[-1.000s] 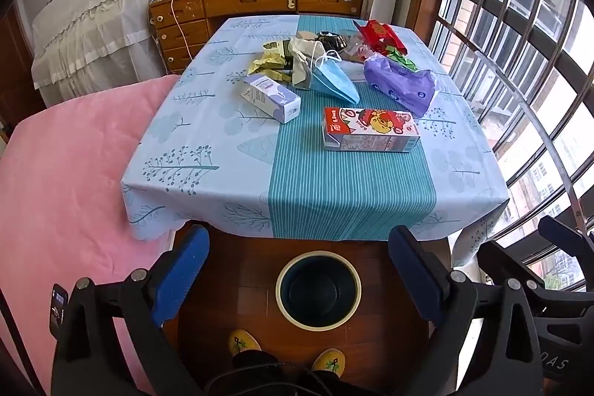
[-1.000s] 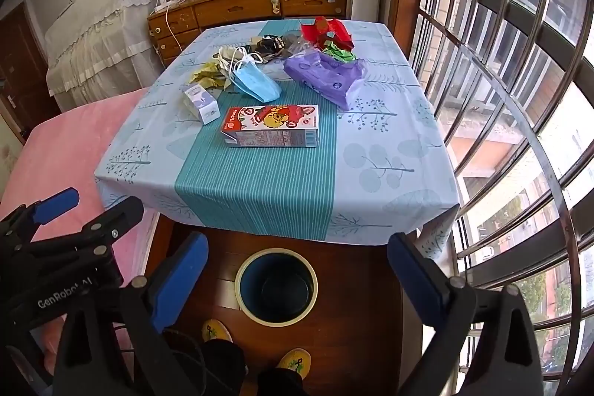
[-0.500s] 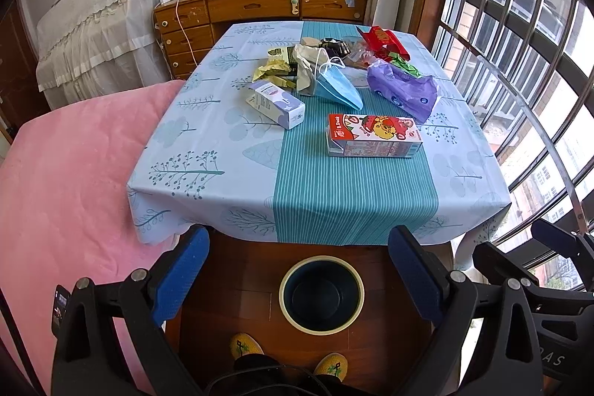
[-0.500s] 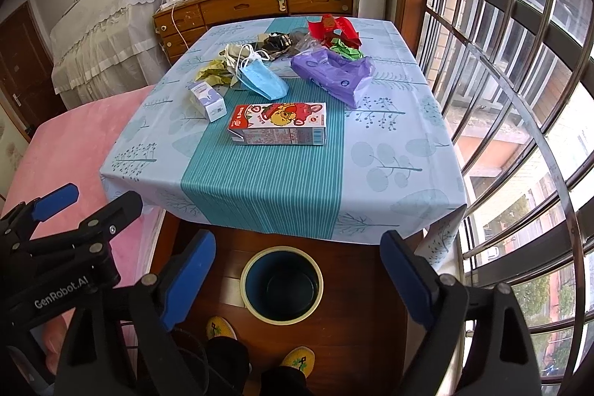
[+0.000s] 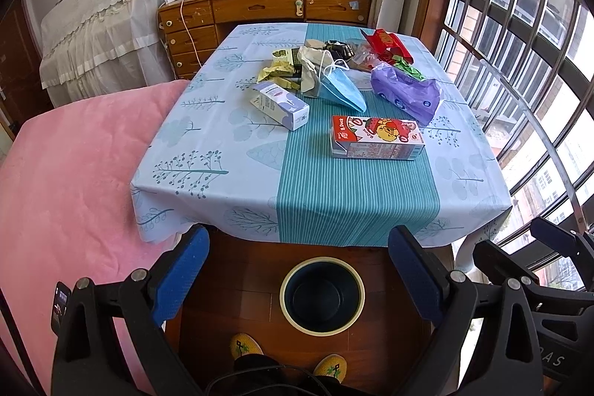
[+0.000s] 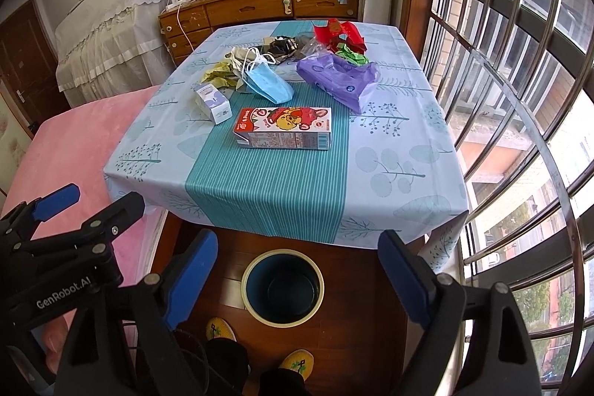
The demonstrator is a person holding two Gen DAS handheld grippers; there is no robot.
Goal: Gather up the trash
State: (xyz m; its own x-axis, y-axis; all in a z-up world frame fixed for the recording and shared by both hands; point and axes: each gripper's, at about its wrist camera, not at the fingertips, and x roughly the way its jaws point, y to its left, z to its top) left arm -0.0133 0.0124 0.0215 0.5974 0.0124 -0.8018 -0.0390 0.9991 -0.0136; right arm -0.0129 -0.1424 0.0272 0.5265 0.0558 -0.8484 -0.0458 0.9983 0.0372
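Jaws on both your left gripper (image 5: 299, 266) & right gripper (image 6: 297, 270) are spread, holding nothing. Bin (image 6: 282, 286) on floor looks empty; all trash, e.g. juice carton (image 6: 284, 132) & mask (image 6: 269, 84), is on the counter (image 6: 389, 166). Nothing collected yet.

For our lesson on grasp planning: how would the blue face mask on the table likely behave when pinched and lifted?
The blue face mask lies folded and limp, so it probably flops and drapes. It looks thin, likely very light. Its white ear loops rest over neighbouring wrappers and might snag them.
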